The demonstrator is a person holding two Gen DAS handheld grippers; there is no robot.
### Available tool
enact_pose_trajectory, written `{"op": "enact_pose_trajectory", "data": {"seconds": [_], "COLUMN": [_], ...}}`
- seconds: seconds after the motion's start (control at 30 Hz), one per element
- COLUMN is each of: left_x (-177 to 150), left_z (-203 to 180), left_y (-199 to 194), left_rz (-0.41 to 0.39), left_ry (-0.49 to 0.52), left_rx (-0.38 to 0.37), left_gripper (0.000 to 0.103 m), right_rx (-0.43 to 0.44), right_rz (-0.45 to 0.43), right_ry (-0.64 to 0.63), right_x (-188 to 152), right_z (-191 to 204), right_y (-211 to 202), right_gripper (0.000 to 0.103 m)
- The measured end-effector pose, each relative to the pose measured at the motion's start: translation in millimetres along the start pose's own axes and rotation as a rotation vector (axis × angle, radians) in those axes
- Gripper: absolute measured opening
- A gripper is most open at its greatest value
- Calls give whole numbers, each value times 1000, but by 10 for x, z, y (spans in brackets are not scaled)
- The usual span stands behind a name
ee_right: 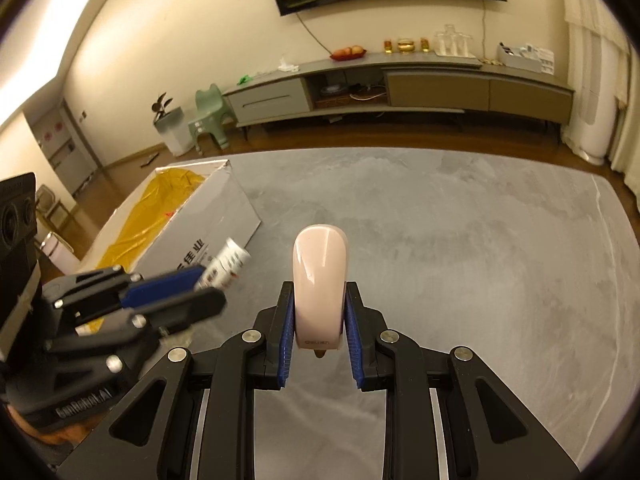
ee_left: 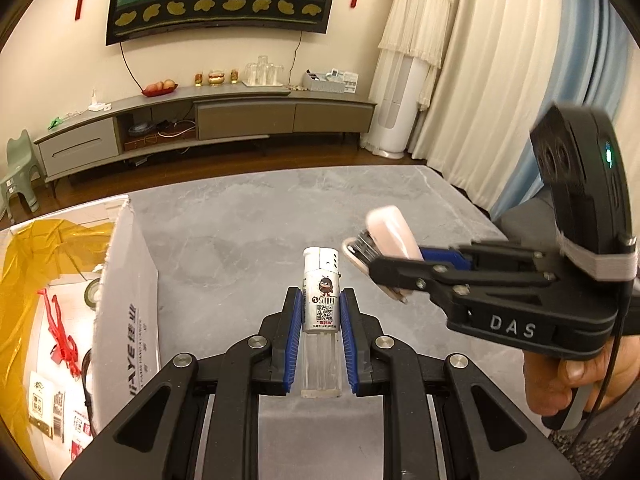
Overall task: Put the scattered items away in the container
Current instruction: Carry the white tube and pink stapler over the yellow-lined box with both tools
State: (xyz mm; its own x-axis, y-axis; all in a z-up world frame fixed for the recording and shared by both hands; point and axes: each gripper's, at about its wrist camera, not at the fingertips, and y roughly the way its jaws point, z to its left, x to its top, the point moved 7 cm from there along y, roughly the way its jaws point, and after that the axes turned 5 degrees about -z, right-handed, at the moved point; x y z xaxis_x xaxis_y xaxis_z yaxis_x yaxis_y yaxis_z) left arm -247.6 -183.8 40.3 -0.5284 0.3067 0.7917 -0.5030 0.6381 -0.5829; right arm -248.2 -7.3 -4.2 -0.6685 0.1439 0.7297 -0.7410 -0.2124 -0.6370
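Blue pads pinch one item in each gripper, both held above the grey table.

Nearest, the left gripper [ee_left: 320, 320] clamps a lighter [ee_left: 321, 308] across its body, long axis running forward along the fingers, metal cap pointing away, clear tank toward the wrist. The right gripper [ee_right: 319, 320] squeezes a pink stapler [ee_right: 319, 280] the same way, rounded nose forward. Farther left sits the open box [ee_left: 128, 300], lined with yellow plastic and already holding some things. I'd judge the carry is best finished by bringing each item fully over the box rim, tilting nose-down, and letting go low so nothing bounces out.
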Motion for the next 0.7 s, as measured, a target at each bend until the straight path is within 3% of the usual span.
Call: {"op": "enact_pose_trajectory", "data": {"seconds": [0.37, 0.7], "left_x": [46, 51], "left_z": [94, 378], "left_y": [-490, -802], "left_rz": [-61, -102], "left_ry": [-5, -32], "left_rx": [-9, 25], "left_gripper": [20, 20], "right_rx": [45, 76], "right_rz": [-1, -20], "right_ry": [-14, -84], "right_x": [-235, -188], "right_z": [395, 894], "right_y": [-213, -381], "right_gripper": [24, 24]}}
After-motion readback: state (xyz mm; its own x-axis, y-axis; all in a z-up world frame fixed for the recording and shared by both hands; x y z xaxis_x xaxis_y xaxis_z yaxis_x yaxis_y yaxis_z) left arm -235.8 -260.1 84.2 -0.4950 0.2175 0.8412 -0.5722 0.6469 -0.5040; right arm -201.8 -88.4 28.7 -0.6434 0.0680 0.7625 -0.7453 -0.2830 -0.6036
